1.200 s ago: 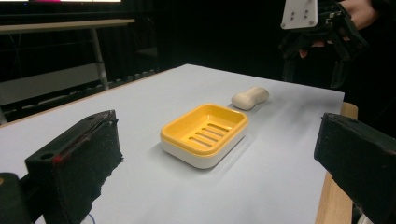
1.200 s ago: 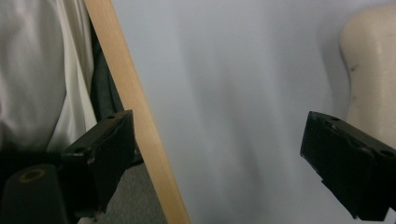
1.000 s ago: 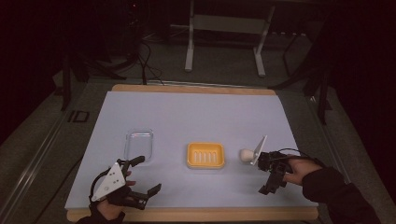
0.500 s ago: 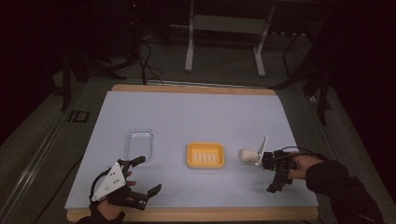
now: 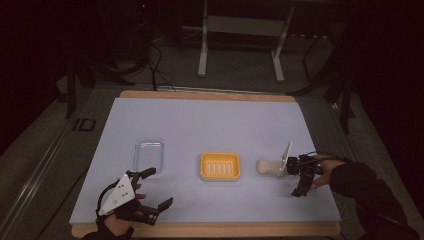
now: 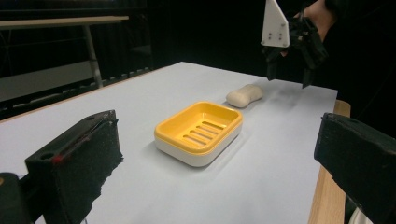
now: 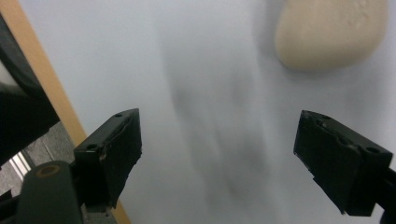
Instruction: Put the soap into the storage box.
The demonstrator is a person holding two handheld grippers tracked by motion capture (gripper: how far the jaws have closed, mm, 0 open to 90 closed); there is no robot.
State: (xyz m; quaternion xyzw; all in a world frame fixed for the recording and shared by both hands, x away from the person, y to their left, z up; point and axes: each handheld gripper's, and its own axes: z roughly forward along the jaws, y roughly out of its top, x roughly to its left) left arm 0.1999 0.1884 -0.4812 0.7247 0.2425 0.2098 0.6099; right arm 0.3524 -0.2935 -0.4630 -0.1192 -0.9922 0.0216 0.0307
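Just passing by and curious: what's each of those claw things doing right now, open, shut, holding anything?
Left gripper: open, holding nothing.
Right gripper: open, holding nothing; the soap bar lies on the table beyond its jaws.

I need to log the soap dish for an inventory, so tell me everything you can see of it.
The soap dish is a rounded rectangle, seemingly of glossy plastic: a yellow upper tray with raised ribs and drain slots in its floor, set on a white base. It sits upright and empty on the pale table cover, near the front centre. A clear lid or tray lies apart on one side, the soap bar apart on the other. Nothing else touches it.
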